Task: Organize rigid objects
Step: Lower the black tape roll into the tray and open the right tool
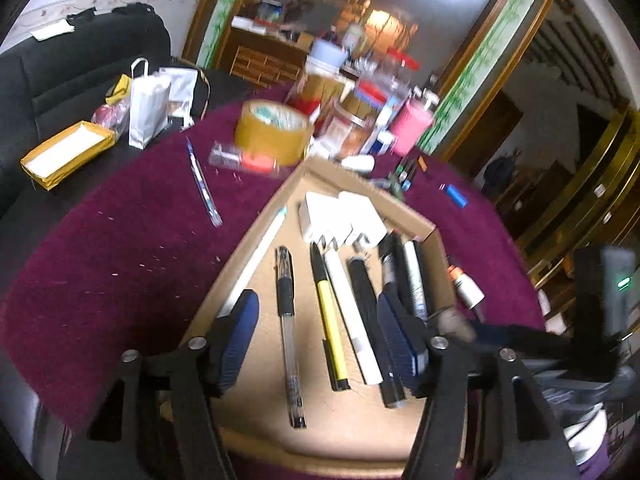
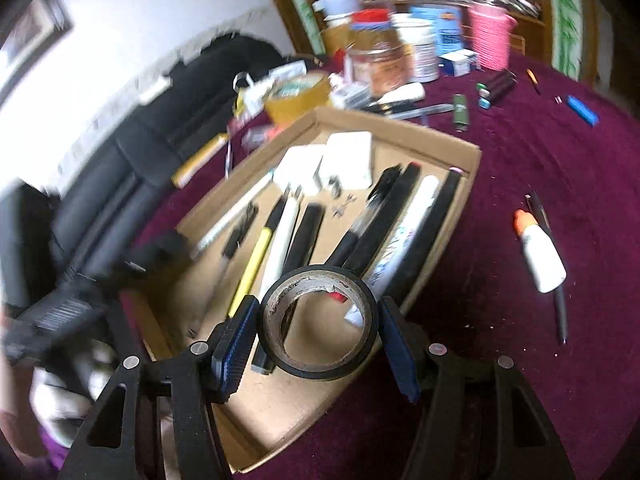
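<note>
A shallow cardboard tray [image 1: 426, 222] [image 2: 472, 152] lies on the maroon tablecloth. It holds several pens and markers, among them a yellow pen [image 1: 332, 328] [image 2: 254, 266], a clear pen [image 1: 289, 332], and two white chargers [image 1: 344, 216] [image 2: 328, 164]. My right gripper [image 2: 318, 324] is shut on a black tape roll [image 2: 320, 322] and holds it above the tray's near end. My left gripper [image 1: 320, 336] is open and empty above the tray, its pads either side of the pens.
Outside the tray lie a blue pen [image 1: 204, 182], a brown tape roll [image 1: 272, 130] [image 2: 298, 98], a glue bottle [image 2: 540, 250] [image 1: 466, 286], a blue lighter [image 2: 582, 110] [image 1: 456, 195] and a pink cup [image 2: 490, 36]. Jars crowd the far side. A black sofa [image 1: 60, 68] is on the left.
</note>
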`<state>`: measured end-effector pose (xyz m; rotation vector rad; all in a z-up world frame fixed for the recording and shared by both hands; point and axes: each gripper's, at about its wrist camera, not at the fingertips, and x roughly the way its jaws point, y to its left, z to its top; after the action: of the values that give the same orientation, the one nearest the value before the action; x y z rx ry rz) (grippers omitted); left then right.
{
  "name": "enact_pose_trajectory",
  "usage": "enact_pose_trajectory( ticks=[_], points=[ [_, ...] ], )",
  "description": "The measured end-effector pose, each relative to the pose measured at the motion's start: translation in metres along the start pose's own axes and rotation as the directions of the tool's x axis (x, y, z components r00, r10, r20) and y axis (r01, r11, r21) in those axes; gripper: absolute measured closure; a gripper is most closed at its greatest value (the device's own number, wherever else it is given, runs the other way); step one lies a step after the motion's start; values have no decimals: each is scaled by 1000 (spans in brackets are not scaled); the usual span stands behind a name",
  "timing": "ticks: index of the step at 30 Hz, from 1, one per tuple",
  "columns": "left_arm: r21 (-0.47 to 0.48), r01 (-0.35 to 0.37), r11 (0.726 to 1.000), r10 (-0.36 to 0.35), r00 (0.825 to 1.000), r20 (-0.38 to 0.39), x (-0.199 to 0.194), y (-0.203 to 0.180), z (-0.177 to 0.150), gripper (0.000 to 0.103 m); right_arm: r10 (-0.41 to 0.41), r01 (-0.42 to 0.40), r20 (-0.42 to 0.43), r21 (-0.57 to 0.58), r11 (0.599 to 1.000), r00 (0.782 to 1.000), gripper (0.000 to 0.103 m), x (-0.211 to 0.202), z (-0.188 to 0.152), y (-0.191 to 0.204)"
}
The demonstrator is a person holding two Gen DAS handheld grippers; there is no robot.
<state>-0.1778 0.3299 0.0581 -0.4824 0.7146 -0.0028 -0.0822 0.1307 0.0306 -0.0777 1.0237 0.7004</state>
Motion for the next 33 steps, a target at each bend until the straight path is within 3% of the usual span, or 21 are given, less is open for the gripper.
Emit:
enact_pose_trajectory(
  ticks=[4, 9, 14, 18, 23, 26, 30, 33],
  points=[
    [-17, 13, 1000, -12, 1000, 28, -16, 7, -3, 38, -110, 106, -22, -129, 986, 994, 38, 12, -6, 28],
    [-49, 25, 998, -24, 1000, 12, -16, 18, -9, 38, -284, 276, 11, -272, 922, 959, 38, 19, -16, 54],
    [-69, 32, 997, -31, 999, 20, -21, 24, -12, 38, -211, 175, -85, -313, 933, 974, 39, 25, -31, 73],
    [-63, 21, 998, -19, 999, 37, -27, 22, -12, 38, -235, 198, -75, -336, 921, 969, 39, 24, -33, 78],
    [-39, -4, 999, 6, 998, 59, -33, 16, -13, 37, -286, 261, -21, -350, 900, 958, 38, 24, -34, 78],
    [-32, -12, 999, 14, 997, 70, -35, 13, -13, 33, -272, 256, 3, -349, 902, 962, 30, 20, -35, 79],
    [-17, -43, 999, 44, 994, 101, -40, 5, -13, 29, -280, 304, 118, -360, 882, 953, 27, -1, -37, 84],
    [1, -56, 998, 56, 992, 116, -42, -1, -12, 29, -289, 327, 157, -354, 876, 944, 22, -8, -37, 83]
  ],
)
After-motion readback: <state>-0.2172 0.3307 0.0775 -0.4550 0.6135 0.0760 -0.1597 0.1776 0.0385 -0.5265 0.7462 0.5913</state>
